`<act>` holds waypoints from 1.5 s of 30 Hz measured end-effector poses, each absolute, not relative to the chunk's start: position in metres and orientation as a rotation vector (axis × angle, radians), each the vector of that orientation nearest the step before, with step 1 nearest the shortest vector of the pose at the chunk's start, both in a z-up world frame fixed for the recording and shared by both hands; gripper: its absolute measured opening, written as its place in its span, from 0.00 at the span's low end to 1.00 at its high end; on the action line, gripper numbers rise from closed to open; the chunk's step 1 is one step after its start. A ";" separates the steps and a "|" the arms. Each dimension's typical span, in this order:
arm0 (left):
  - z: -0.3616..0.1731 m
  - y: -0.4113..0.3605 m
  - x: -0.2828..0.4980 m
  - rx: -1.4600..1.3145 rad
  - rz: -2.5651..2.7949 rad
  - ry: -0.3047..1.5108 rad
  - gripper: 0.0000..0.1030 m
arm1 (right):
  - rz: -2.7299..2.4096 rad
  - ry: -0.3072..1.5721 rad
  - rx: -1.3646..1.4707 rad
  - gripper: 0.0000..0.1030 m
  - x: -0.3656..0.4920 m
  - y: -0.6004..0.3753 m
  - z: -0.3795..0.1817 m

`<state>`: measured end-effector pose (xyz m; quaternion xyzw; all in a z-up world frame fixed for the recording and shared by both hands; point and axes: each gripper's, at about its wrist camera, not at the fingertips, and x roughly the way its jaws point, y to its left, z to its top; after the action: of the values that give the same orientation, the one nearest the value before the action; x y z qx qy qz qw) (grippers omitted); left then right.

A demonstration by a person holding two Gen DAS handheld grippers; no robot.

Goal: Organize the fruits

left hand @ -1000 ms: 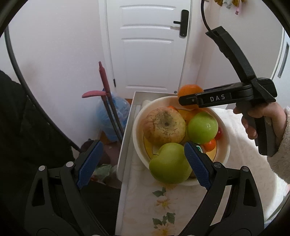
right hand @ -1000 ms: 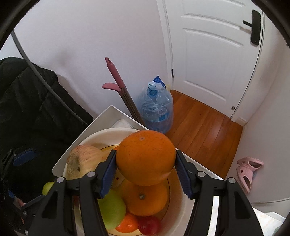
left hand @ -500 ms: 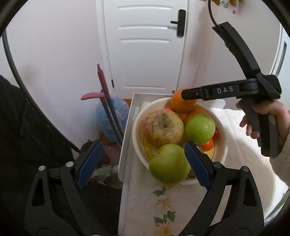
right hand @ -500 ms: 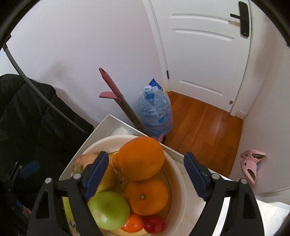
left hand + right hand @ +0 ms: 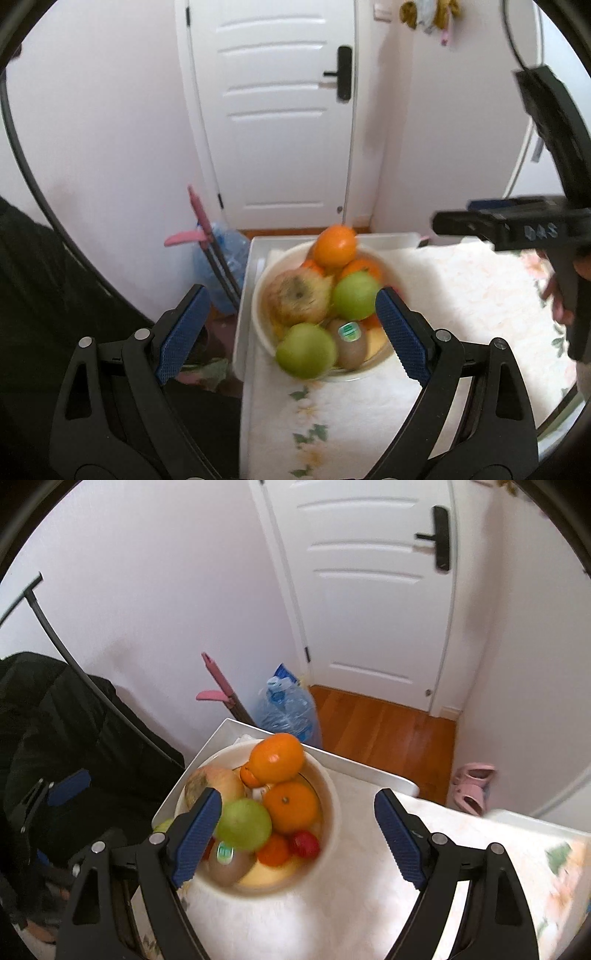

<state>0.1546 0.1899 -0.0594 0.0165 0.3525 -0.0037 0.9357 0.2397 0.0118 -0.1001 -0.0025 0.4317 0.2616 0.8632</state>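
A white bowl (image 5: 263, 284) (image 5: 330, 805) stands at the far left corner of the table, full of fruit. An orange (image 5: 335, 246) (image 5: 276, 757) rests on top of the pile at the far side. Beneath it lie a second orange (image 5: 291, 805), green apples (image 5: 355, 296) (image 5: 306, 350), a brownish apple (image 5: 297, 295), a kiwi with a sticker (image 5: 351, 343) and small red fruits (image 5: 304, 843). My left gripper (image 5: 291, 336) is open and empty, near the bowl's front. My right gripper (image 5: 297, 840) is open and empty, drawn back above the bowl; it also shows in the left wrist view (image 5: 517, 221).
The table (image 5: 443, 295) has a white floral cloth and a raised white rim (image 5: 221, 727). Beyond its far left corner stand a blue water bottle (image 5: 290, 709) and a pink-handled tool (image 5: 218, 679). A black jacket (image 5: 55, 720) hangs at the left. A white door (image 5: 369, 590) and pink slippers (image 5: 472, 786) are behind.
My right gripper opened, left the orange on top of the pile in the bowl, and pulled back up and to the right. My left gripper drew back a little.
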 end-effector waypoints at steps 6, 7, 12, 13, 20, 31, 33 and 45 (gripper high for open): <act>-0.018 0.151 0.130 0.040 -0.021 0.650 0.94 | 0.428 0.851 0.001 0.80 0.179 -0.046 -0.058; -0.011 0.143 0.123 0.038 -0.023 0.637 0.94 | 0.414 0.844 0.002 0.80 0.172 -0.052 -0.054; 0.011 0.115 0.098 0.023 -0.039 0.596 1.00 | 0.303 0.808 0.015 0.80 0.125 -0.095 -0.036; 0.015 0.110 0.092 0.021 -0.044 0.584 1.00 | 0.275 0.796 0.016 0.80 0.113 -0.107 -0.032; 0.026 0.078 0.060 0.038 -0.057 0.561 1.00 | 0.168 0.744 0.056 0.99 0.063 -0.145 -0.021; 0.024 0.058 0.038 0.061 -0.059 0.557 1.00 | 0.094 0.708 0.062 0.99 0.027 -0.159 -0.022; 0.024 0.058 0.037 0.060 -0.057 0.554 1.00 | 0.093 0.702 0.059 0.99 0.024 -0.161 -0.021; 0.024 0.057 0.034 0.058 -0.052 0.546 1.00 | 0.076 0.681 0.060 0.99 0.019 -0.165 -0.019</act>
<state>0.0336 0.0565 0.0245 0.0285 0.2695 -0.0259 0.9622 0.0190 -0.1651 -0.0193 0.0296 0.3338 0.0373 0.9414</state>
